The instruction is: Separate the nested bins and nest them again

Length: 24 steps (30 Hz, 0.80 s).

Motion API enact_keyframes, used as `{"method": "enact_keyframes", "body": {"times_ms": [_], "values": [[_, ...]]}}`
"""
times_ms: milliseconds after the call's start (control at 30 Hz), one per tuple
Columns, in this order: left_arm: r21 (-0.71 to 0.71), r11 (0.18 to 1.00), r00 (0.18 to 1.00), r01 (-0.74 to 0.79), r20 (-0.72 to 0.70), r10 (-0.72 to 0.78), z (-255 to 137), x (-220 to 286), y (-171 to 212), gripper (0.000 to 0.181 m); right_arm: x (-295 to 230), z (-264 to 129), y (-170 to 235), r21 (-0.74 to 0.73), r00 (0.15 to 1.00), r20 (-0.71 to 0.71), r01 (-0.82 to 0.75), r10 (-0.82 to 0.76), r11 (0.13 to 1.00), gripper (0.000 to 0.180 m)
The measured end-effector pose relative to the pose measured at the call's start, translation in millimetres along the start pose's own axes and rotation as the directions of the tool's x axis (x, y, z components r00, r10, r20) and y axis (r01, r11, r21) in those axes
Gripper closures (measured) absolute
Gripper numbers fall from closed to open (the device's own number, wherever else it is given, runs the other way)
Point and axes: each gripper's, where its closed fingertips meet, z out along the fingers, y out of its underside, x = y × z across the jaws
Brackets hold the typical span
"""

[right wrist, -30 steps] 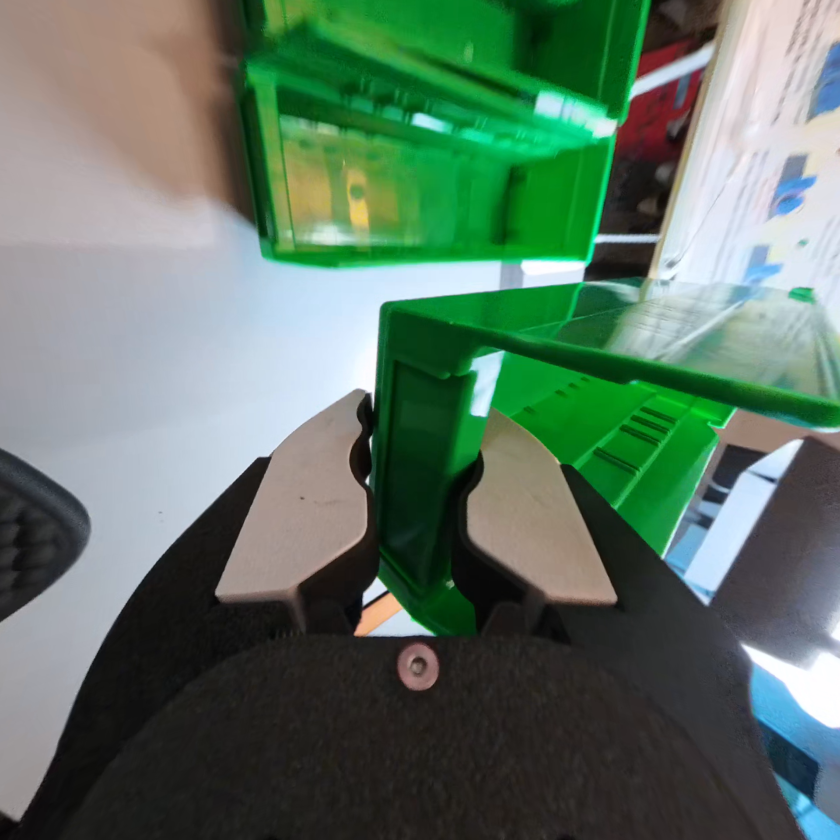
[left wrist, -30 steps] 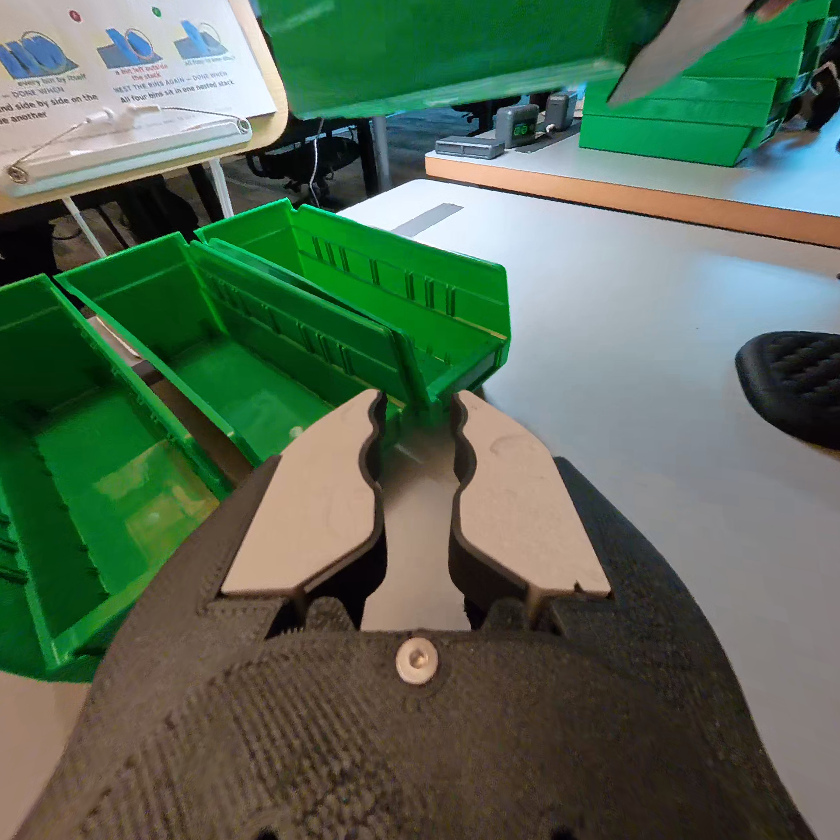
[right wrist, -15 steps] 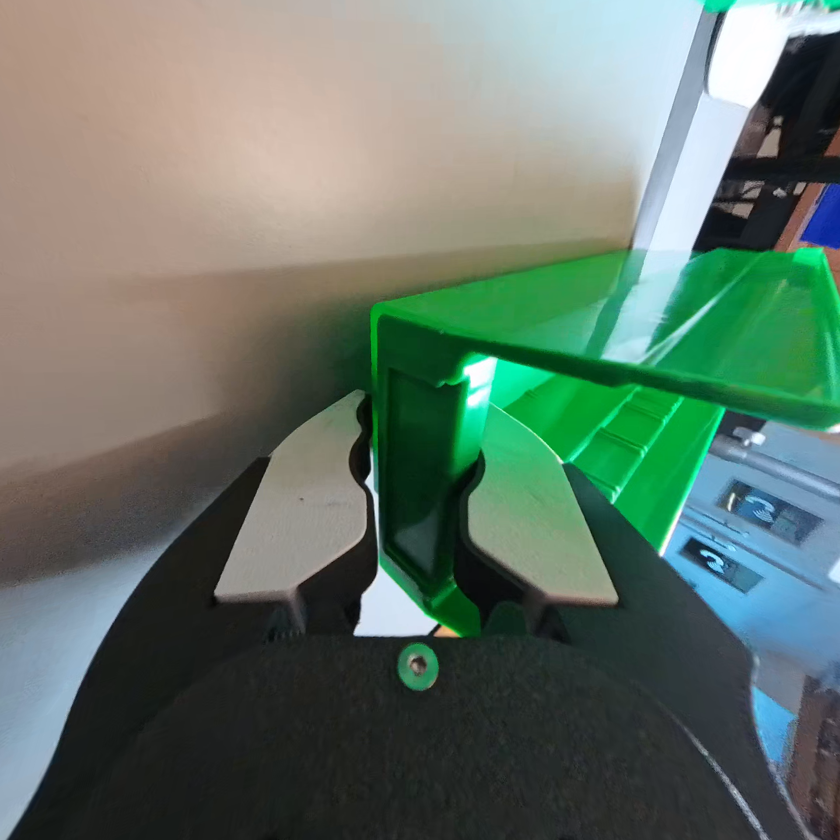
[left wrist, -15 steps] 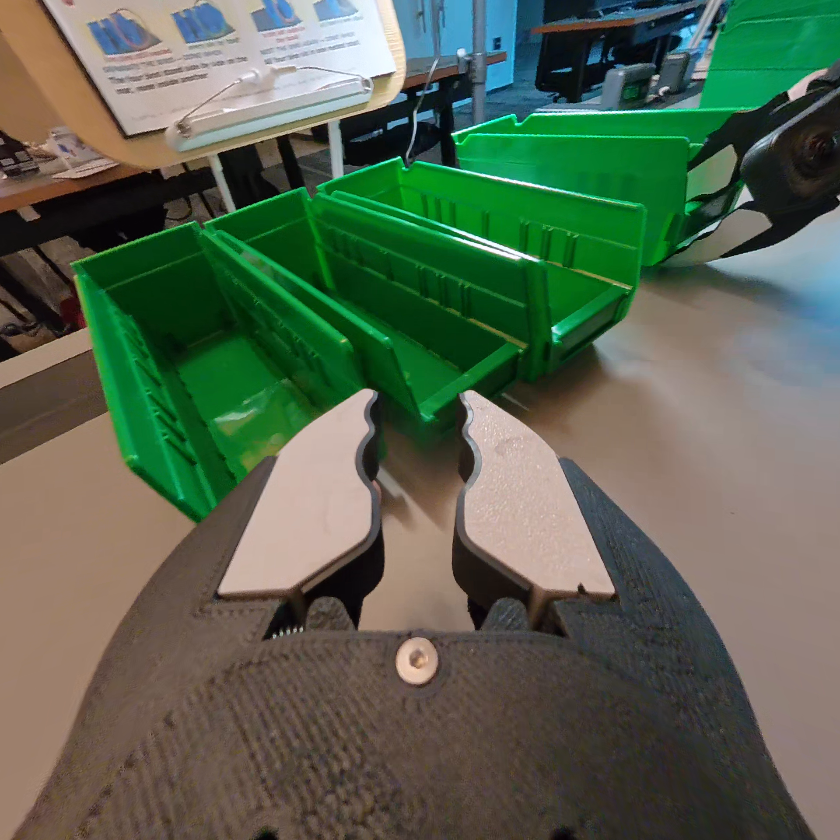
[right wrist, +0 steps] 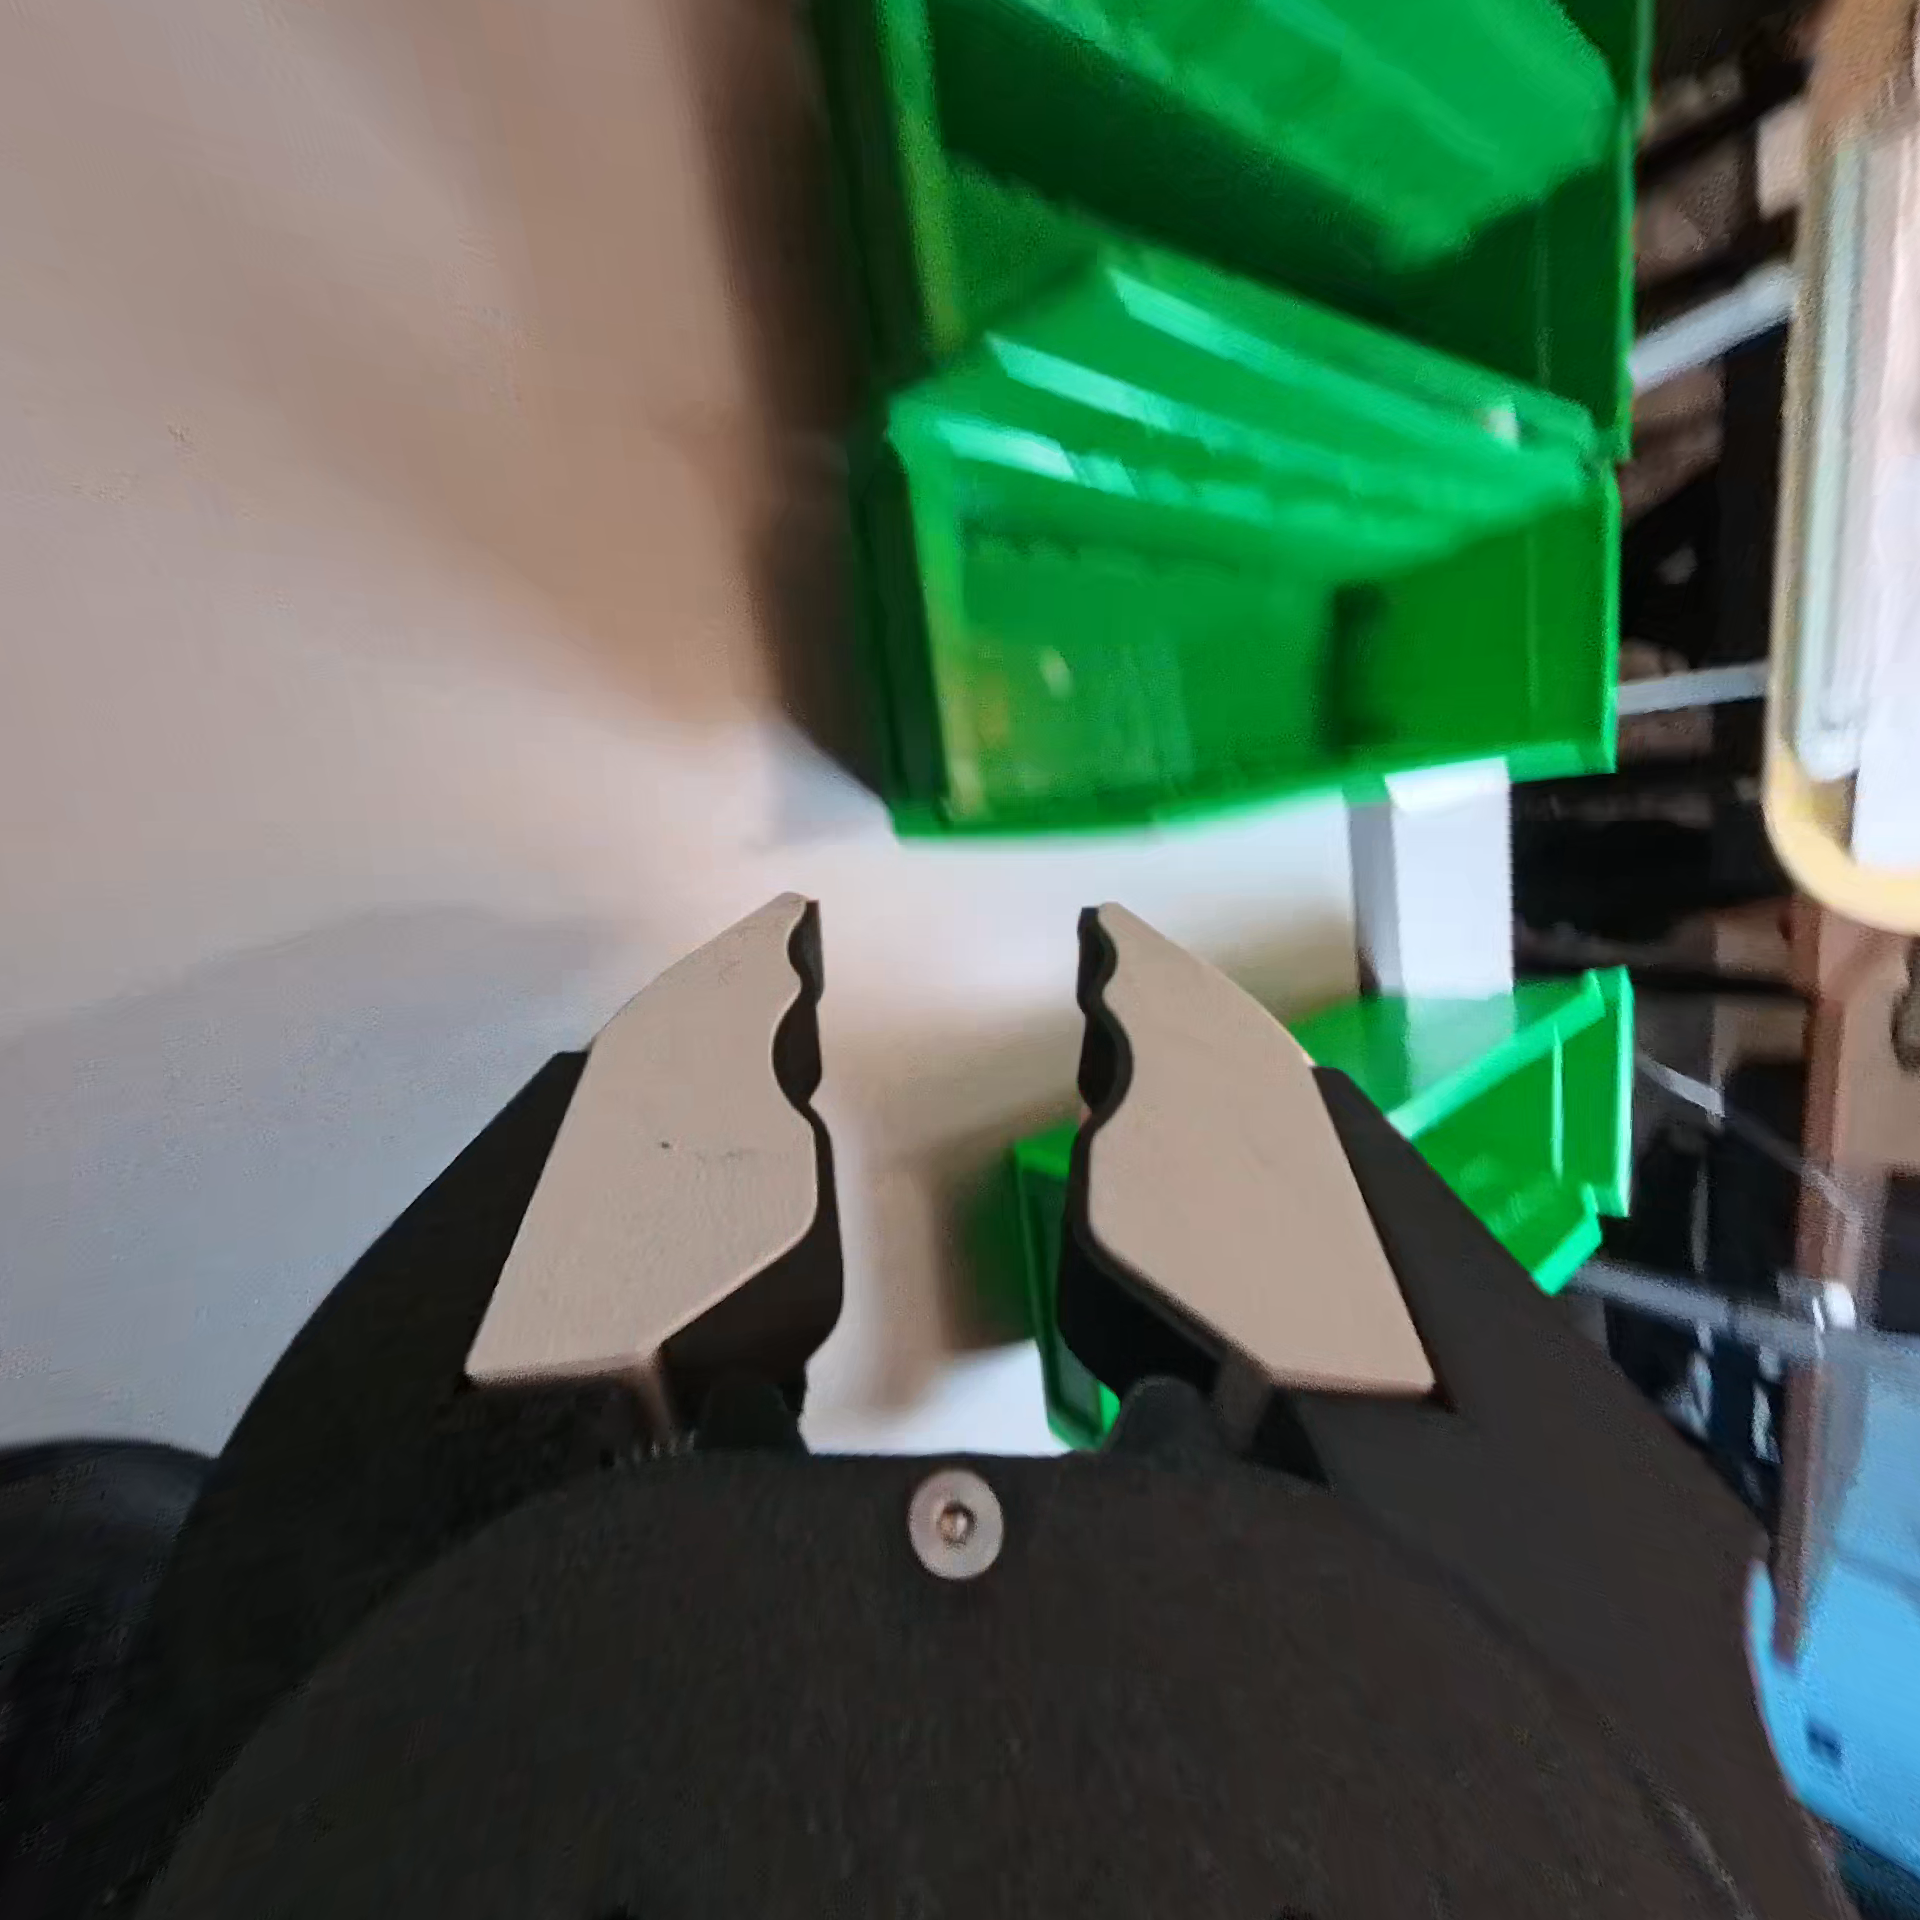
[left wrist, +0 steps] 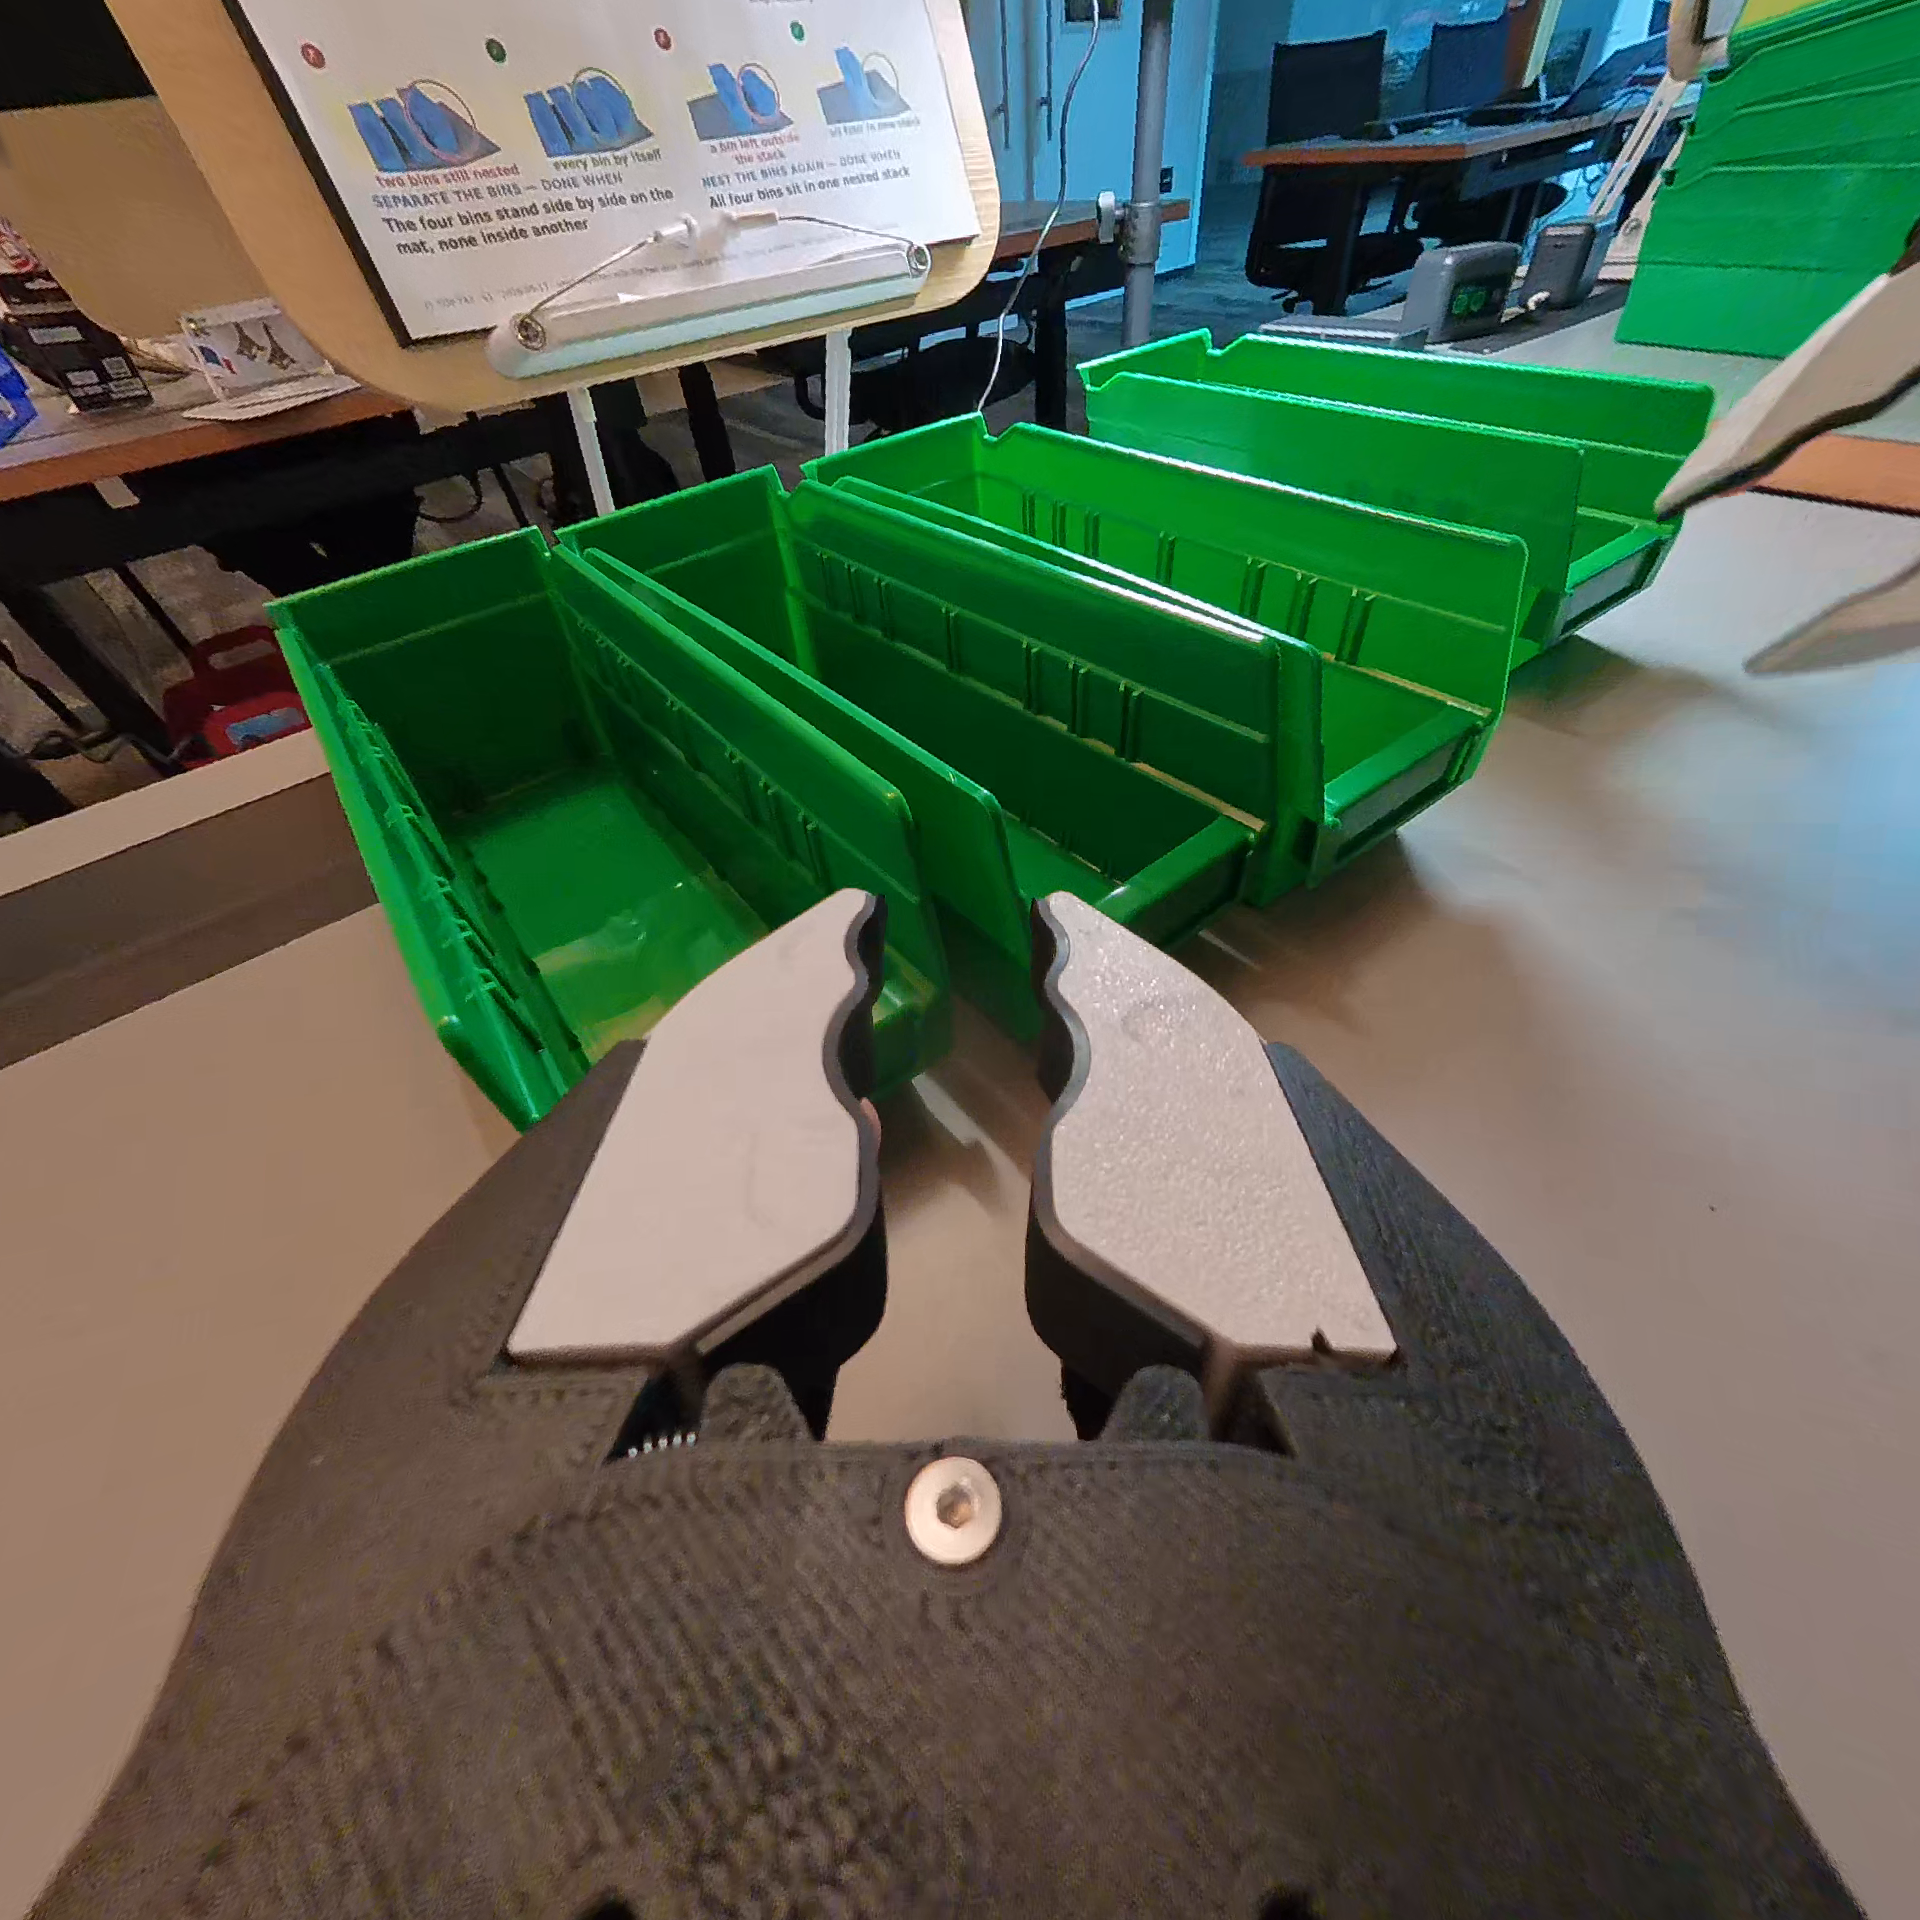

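Right tool [right wrist: 945, 914] now off bin [right wrist: 1496, 1101]

Grey table [left wrist: 1558, 1039] carries 4 green bins [left wrist: 582, 790] in row, long sides adjacent.

Clipboard with instruction sheet [left wrist: 623, 156] on stand, grey table [left wrist: 1558, 1039] — desks [left wrist: 1403, 156] behind

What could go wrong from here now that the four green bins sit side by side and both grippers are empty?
1. The two middle bins press wall to wall, so a finger may not fit between them or may drag both.
2. The open right gripper hangs right beside the fourth bin; its view is motion-blurred, so a fast swing could knock it.
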Motion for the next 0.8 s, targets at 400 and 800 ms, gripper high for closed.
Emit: {"method": "enact_keyframes", "body": {"times_ms": [400, 800], "values": [[-0.039, 0.999, 1.0, -0.019, -0.018, 0.018, -4.1, -3.6, 17.1, 0.152, -7.3, 113.6, -22.8, -0.197, 0.998, -0.05, 0.036, -0.046, 0.98, 0.15], [-0.089, 0.996, 0.999, 0.005, -0.053, -0.009, 6.0, 8.0, 33.4, 0.153, 1.8, 102.1, 17.0, -0.184, 0.993, -0.011, 0.113, -0.117, 0.976, 0.151]]}}
